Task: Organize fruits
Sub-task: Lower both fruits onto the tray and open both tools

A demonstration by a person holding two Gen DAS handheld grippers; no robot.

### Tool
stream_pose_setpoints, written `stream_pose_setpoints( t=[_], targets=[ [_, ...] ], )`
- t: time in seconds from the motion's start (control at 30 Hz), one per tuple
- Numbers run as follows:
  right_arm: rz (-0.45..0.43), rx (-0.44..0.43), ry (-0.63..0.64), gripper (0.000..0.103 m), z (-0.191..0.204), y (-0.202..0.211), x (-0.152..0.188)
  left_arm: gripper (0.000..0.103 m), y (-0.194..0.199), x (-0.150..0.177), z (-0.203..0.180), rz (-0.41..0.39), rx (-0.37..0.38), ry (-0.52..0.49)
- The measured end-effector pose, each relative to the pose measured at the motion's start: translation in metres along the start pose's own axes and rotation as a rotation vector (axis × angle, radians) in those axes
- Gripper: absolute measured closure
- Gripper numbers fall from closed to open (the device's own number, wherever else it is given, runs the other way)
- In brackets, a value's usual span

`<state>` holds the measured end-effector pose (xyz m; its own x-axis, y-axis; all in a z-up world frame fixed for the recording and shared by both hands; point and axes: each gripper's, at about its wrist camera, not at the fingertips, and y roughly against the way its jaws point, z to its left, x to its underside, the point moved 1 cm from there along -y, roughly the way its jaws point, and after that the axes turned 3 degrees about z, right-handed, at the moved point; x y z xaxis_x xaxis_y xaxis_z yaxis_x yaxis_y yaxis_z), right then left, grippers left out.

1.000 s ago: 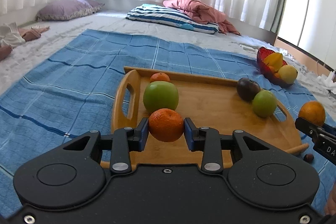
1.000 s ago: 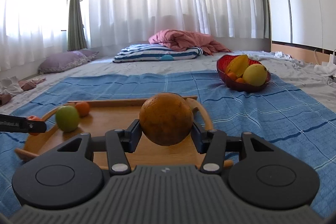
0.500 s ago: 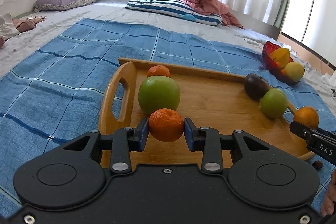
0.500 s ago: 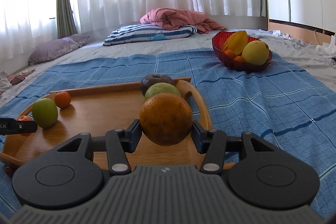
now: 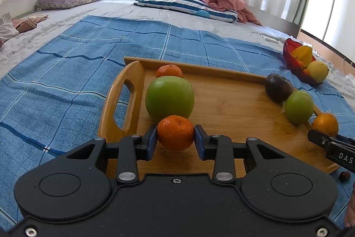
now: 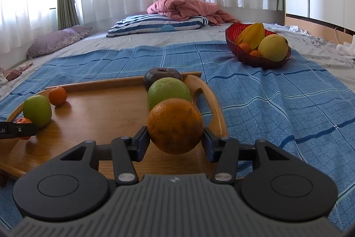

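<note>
My left gripper (image 5: pixel 175 139) is shut on a small tangerine (image 5: pixel 175 133), held low over the left end of the wooden tray (image 5: pixel 226 103), just in front of a green apple (image 5: pixel 169 99) and another tangerine (image 5: pixel 169 71). My right gripper (image 6: pixel 175 143) is shut on a large orange (image 6: pixel 175 126) over the tray's right end (image 6: pixel 95 108), behind a second green apple (image 6: pixel 169 90) and a dark purple fruit (image 6: pixel 162 77). The right gripper and its orange (image 5: pixel 325 123) show at the right of the left wrist view.
The tray lies on a blue checked blanket (image 5: pixel 66 63) on a bed. A red bowl (image 6: pixel 257 57) with star fruit, a yellow fruit and small oranges stands far right. Pillows (image 5: pixel 184 3) and a pink quilt lie at the back. A small dark fruit (image 5: pixel 345 176) lies beside the tray.
Both grippers have moved forward and lower over the tray, each still holding its fruit. The apples and the dark fruit now appear closer.
</note>
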<state>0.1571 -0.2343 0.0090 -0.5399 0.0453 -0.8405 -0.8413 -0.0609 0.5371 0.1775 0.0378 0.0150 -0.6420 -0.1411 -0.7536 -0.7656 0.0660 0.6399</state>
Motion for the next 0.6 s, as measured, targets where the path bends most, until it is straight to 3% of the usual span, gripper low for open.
stream_pose_setpoints(
  t=[0.6],
  targets=[
    [0.036,-0.011,0.011,0.049,0.0024,-0.0087,-0.0001,0.069,-0.0081,0.0026,-0.0009,0.016,-0.006,-0.005]
  ],
)
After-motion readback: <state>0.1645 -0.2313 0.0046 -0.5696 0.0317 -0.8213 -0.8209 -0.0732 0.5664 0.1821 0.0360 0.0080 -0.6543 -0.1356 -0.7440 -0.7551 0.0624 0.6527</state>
